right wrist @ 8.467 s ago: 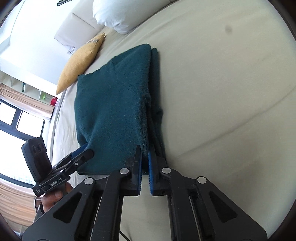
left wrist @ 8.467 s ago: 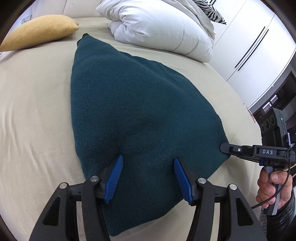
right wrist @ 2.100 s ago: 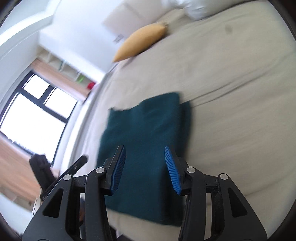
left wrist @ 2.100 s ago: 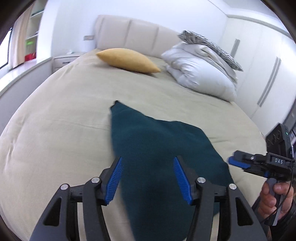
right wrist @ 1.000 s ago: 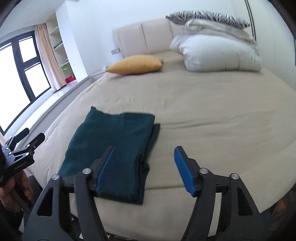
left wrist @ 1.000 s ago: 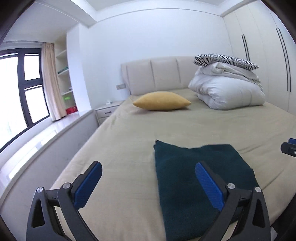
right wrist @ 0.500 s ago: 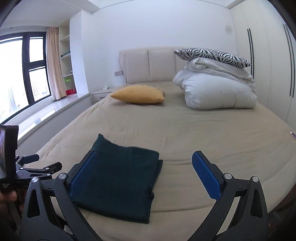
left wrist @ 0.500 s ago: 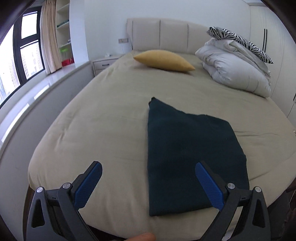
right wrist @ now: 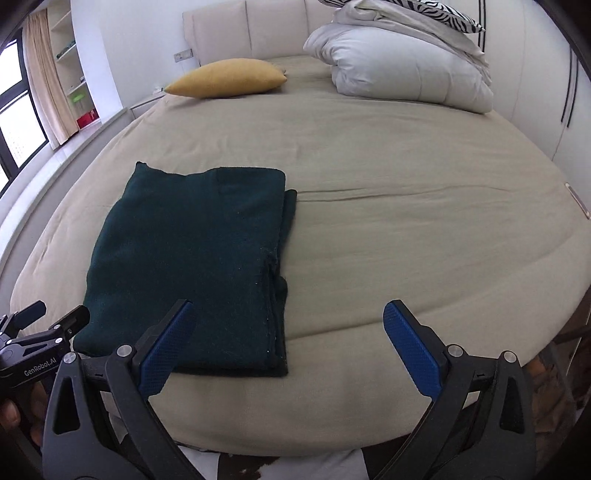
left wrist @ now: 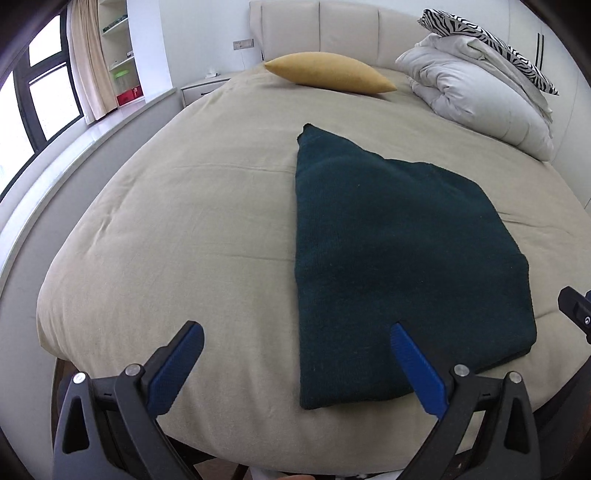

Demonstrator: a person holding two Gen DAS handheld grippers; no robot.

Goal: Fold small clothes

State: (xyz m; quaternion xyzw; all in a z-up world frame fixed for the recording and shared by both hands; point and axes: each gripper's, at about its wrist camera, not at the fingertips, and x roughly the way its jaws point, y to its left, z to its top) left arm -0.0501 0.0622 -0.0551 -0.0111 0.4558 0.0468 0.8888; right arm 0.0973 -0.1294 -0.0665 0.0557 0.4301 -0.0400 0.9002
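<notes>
Both jaws wide apart, gripping nothing.

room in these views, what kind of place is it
A bedroom, most likely in a home: a wide bed with a padded headboard, a yellow pillow and a folded duvet at its head, and a nightstand beside it.
</notes>
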